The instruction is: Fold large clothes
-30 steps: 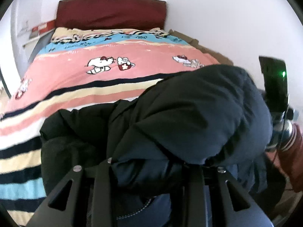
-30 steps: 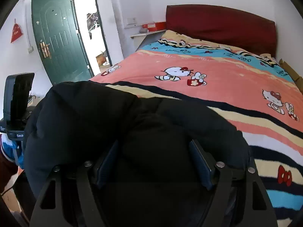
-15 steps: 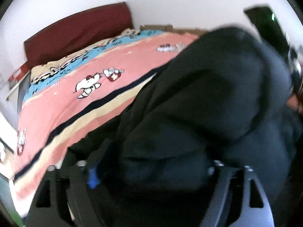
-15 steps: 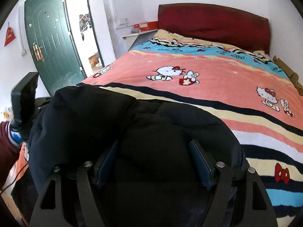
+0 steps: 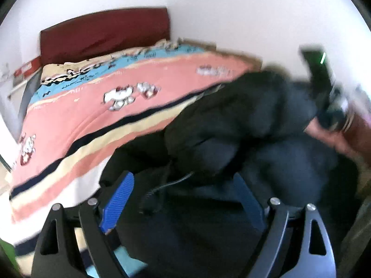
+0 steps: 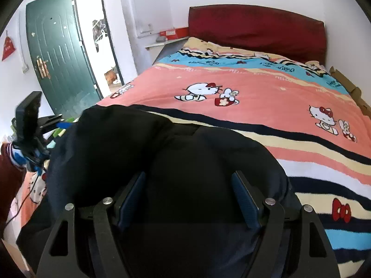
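- My big black coat (image 6: 143,153) lies in a puffy heap at the foot edge of the bed (image 6: 266,92).
- The coat covers the near part of the striped blanket (image 6: 301,143). The pink part with the cat pictures is bare, all the way up to the dark red headboard (image 6: 255,27).
- My right gripper (image 6: 189,197) has its jaws partly apart, and a thick fold of the coat fills the whole gap between them.
- Both blue pads (image 6: 243,197) of my right jaws press into the coat, so I am holding it there.
- My left gripper (image 5: 183,199) has its jaws spread very wide.
- The coat lies between my left jaws, but the left blue pad (image 5: 118,203) stands clear of it. The other pad is blurry, and I cannot tell if it touches the cloth.
- A thin dark cord (image 5: 167,185) from the coat hangs in the gap between my left jaws.
- The left view is blurry. In it my right hand (image 5: 329,136) shows at the far side of the coat heap.
- In the right view, my left gripper (image 6: 49,125) shows at the left side of the coat, near the green door (image 6: 58,69).
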A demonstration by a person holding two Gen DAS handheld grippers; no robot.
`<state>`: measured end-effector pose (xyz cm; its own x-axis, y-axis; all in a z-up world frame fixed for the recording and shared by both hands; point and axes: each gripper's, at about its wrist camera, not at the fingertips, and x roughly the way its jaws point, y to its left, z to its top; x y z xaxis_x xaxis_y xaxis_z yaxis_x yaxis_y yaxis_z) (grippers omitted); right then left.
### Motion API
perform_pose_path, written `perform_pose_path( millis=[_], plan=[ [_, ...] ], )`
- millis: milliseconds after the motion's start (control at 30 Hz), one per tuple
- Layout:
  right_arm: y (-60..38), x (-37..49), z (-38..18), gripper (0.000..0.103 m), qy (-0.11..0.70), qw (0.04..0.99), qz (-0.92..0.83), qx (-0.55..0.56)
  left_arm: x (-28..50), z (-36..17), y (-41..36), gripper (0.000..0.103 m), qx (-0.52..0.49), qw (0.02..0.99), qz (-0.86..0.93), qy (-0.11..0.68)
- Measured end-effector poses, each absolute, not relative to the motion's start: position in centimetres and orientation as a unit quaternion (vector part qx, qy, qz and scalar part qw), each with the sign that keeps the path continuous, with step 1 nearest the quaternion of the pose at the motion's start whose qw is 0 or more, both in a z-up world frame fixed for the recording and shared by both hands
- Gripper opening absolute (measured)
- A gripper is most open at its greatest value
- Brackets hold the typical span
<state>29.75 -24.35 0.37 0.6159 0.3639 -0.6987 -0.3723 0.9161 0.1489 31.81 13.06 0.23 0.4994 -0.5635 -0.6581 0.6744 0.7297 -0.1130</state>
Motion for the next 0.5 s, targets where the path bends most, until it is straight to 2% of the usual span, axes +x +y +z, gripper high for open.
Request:
perform_pose_path(
  millis=[167,267,367,500],
  plan=[
    [-24.3,28.4,-0.1,0.076,0.400,0.891,0.214,0.000,31.9,4.8,9.9,0.088,0.003,0.865,-0.371,0.337],
    [-24.0,27.9,-0.6,0.076,0.403,0.891,0.211,-0.002,33.3,6.3,5.1,0.088,-0.021,0.863,-0.378,0.335],
    [-24.0,27.6,-1.3,0.076,0.405,0.891,0.205,0.008,34.9,5.8,1.4,0.088,-0.045,0.854,-0.389,0.343],
    [-23.9,27.1,-2.0,0.076,0.409,0.890,0.200,0.001,36.7,2.3,-2.5,0.088,-0.036,0.847,-0.363,0.388]
  ],
)
